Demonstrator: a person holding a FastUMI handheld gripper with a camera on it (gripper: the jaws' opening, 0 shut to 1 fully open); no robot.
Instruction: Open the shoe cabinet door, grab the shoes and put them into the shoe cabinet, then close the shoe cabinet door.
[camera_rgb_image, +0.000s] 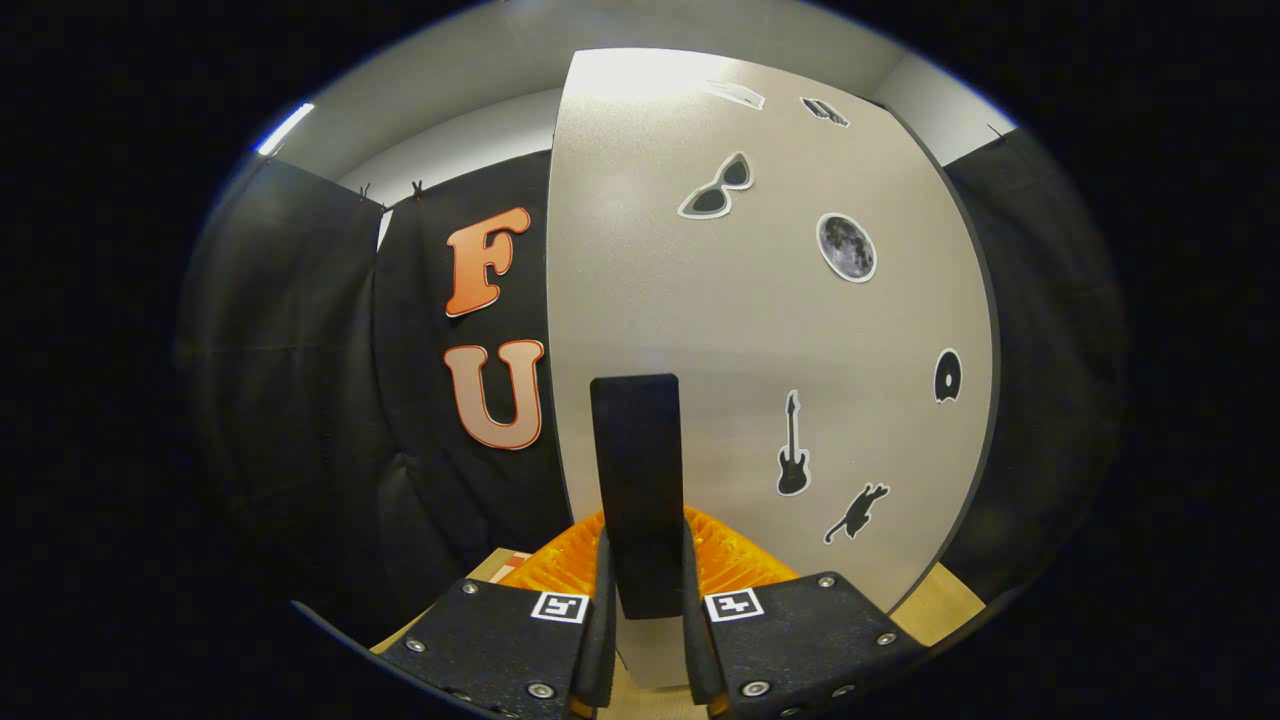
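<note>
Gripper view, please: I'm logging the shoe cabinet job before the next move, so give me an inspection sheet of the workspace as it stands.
Surface: a strip of light wooden surface shows at the foot of the cabinet door.
Job's things: the pale cabinet door stands right ahead, with its dark upright handle between the fingers; no shoes seen.
Clutter: stickers on the door, among them sunglasses, a moon, a guitar and a cat.
Grippers: the gripper has both fingers closed on the handle.
Cables: nothing seen.
Surroundings: black cloth booth wall on both sides, a ceiling light above.
</note>
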